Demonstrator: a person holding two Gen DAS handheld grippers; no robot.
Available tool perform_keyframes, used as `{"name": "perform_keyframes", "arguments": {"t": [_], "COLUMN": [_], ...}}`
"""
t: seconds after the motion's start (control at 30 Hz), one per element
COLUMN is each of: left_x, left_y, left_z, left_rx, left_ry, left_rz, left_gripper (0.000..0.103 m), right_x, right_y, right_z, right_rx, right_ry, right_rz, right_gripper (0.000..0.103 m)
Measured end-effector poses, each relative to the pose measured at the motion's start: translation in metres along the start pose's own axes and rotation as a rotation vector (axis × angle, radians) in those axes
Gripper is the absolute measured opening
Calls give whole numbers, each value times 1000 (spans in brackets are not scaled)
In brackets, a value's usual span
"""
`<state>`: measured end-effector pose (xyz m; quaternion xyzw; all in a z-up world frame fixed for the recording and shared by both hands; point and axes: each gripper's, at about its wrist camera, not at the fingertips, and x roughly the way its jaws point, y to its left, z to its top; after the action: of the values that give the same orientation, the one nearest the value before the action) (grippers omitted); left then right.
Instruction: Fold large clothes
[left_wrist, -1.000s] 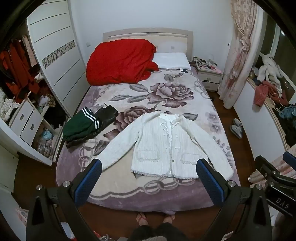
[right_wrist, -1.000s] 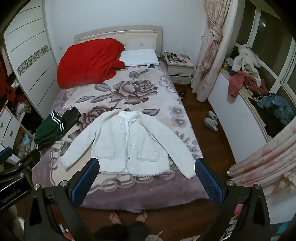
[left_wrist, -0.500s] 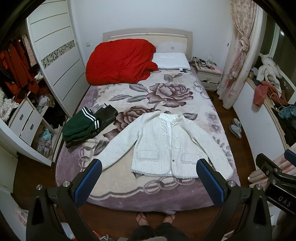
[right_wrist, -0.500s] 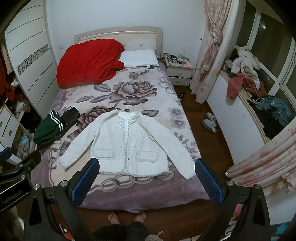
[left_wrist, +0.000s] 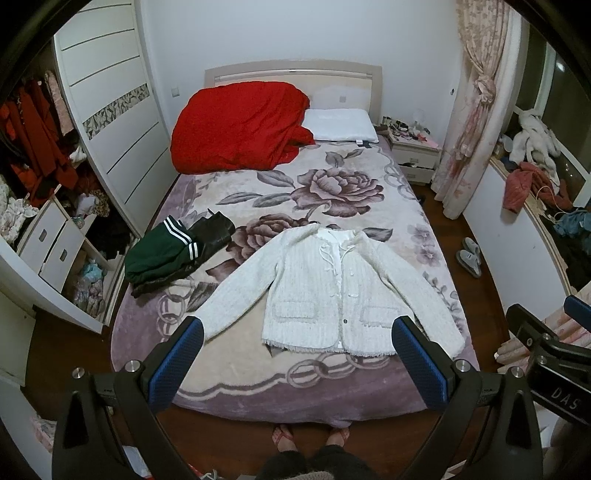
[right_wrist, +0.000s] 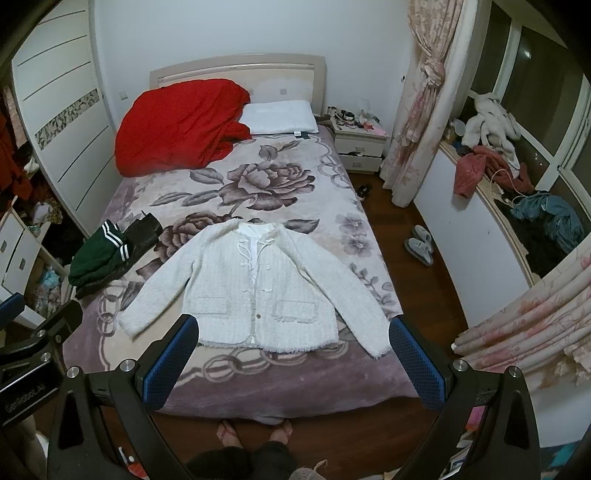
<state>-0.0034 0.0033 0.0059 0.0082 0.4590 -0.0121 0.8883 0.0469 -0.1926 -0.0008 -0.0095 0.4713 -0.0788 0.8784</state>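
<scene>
A white knitted cardigan (left_wrist: 332, 291) (right_wrist: 258, 288) lies flat and face up on the foot half of the bed, both sleeves spread outward. My left gripper (left_wrist: 297, 349) hovers high above the bed's foot edge, open, with nothing between its blue pads. My right gripper (right_wrist: 293, 347) is held at a similar height, also open and empty. Each gripper shows at the edge of the other's view: the right gripper (left_wrist: 546, 354) and the left gripper (right_wrist: 33, 354). Neither touches the cardigan.
A floral purple blanket (left_wrist: 332, 192) covers the bed. A red duvet (left_wrist: 240, 125) and white pillow (left_wrist: 338, 123) sit at the head. Folded green and black clothes (left_wrist: 170, 254) lie at the bed's left edge. A person's feet (left_wrist: 310, 435) stand at the foot. Slippers (right_wrist: 419, 245) lie on the floor.
The right wrist view has drifted slightly; the left is steady. The cardigan has not moved and both grippers stay open.
</scene>
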Motion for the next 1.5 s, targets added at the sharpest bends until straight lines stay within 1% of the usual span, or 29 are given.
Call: {"name": "perform_keyframes", "arguments": {"t": [0.47, 0.67, 1.27, 1.5], "left_x": [-6, -12, -14, -14], "left_y": [-2, -2, -9, -14], "left_z": [2, 1, 3, 4], "left_rx": [2, 0, 3, 5], "left_ry": [-13, -26, -34, -33], "left_rz": [-1, -4, -6, -9], "left_gripper": [103, 103, 103, 103], "right_x": [-16, -18, -24, -29], "right_y": [11, 7, 1, -2], "right_z": [7, 5, 6, 13], "right_rx": [-4, -5, 2, 5], "right_ry": [-20, -21, -30, -30], "right_rz": [-5, -4, -3, -3], "right_gripper": [103, 103, 103, 103]}}
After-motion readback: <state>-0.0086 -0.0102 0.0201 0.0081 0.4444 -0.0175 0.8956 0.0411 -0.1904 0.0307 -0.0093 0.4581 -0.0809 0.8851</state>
